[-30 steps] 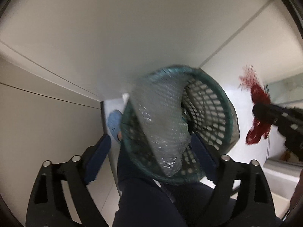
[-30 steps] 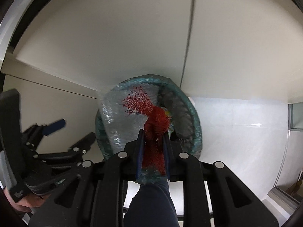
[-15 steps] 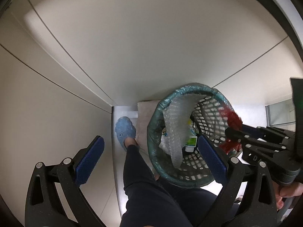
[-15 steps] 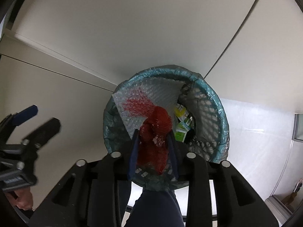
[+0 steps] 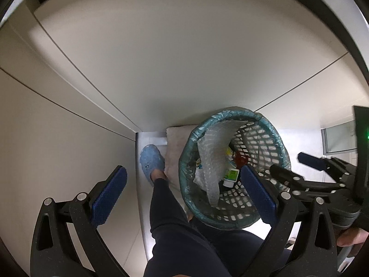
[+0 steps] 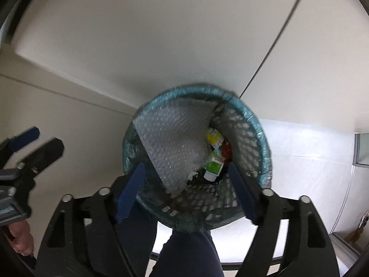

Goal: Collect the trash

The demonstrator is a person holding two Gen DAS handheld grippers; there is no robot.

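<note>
- Seen from the left wrist, the left gripper (image 5: pixel 182 194) is held with its jaws wide apart and nothing between them; the bin (image 5: pixel 234 168) is found ahead of the right jaw, and the red net (image 5: pixel 241 160) lies inside it, beyond that jaw's tip.
- Beside the net, a sheet of bubble wrap (image 5: pixel 213 159) and a green-labelled carton (image 5: pixel 231 175) are seen in the bin; a blue shoe (image 5: pixel 152 161) stands ahead between the jaws.
- From the right wrist, the right gripper (image 6: pixel 186 190) is seen with jaws apart and empty, directly over the bin (image 6: pixel 260 136), which sits squarely ahead between them.
- The red net (image 6: pixel 227 151) is glimpsed deep inside, nearer the right jaw, so it is judged dropped; neither gripper is needed closer.
</note>
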